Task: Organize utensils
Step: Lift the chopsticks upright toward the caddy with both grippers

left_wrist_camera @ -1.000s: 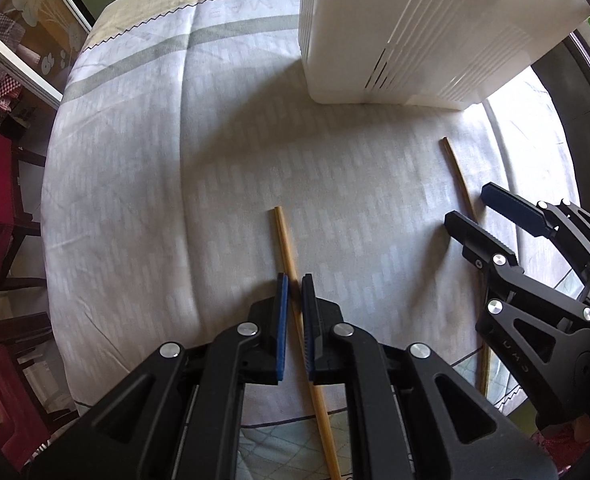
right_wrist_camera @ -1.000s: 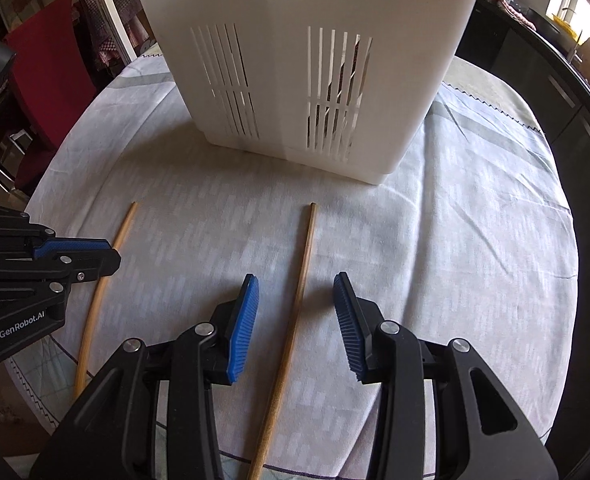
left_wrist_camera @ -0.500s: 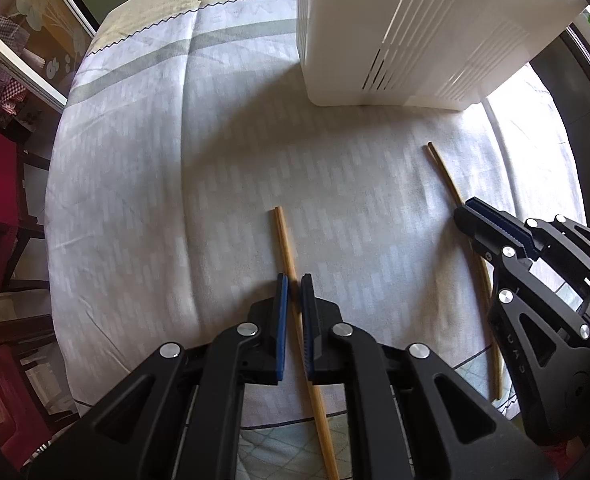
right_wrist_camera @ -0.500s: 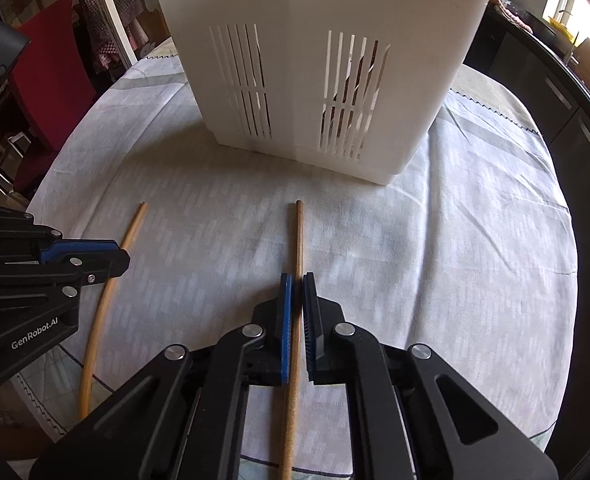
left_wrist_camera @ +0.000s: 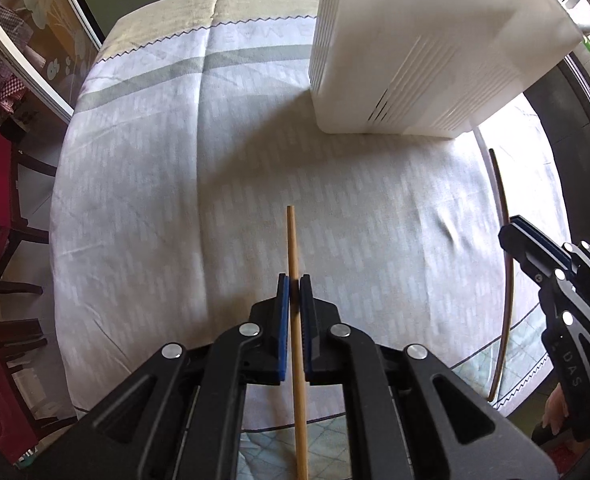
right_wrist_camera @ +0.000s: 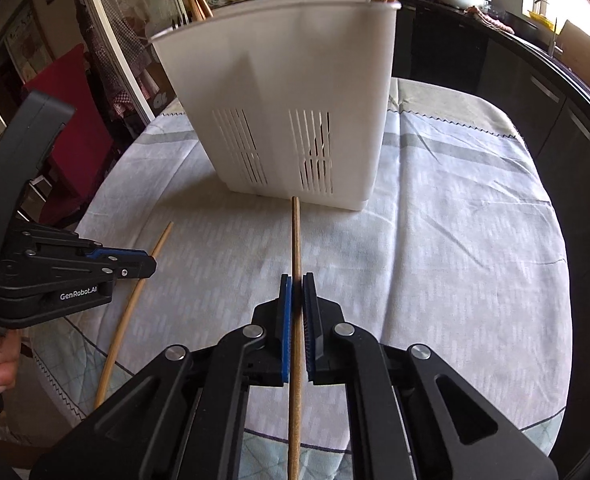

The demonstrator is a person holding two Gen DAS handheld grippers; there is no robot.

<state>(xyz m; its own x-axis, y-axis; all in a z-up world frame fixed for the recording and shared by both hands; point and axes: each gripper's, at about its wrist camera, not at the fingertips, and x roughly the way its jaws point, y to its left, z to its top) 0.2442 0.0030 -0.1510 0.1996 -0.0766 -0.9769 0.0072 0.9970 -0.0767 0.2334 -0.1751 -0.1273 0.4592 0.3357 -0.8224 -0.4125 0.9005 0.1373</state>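
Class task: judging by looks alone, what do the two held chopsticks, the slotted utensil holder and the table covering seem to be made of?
Chopsticks: probably bamboo or wood, matte tan, unpainted. Utensil holder: likely moulded plastic, smooth white, with cut drain slots. Tablecloth: woven fabric, pale, creased and patterned.

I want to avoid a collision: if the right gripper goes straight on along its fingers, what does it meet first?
Probably the slotted front wall of the white utensil holder. The right gripper points there, and the tip of its chopstick would likely touch first; depth is unclear.

Holder [right_wrist_camera: 295, 100] on tablecloth [right_wrist_camera: 435, 240], behind chopsticks [right_wrist_camera: 295, 240]
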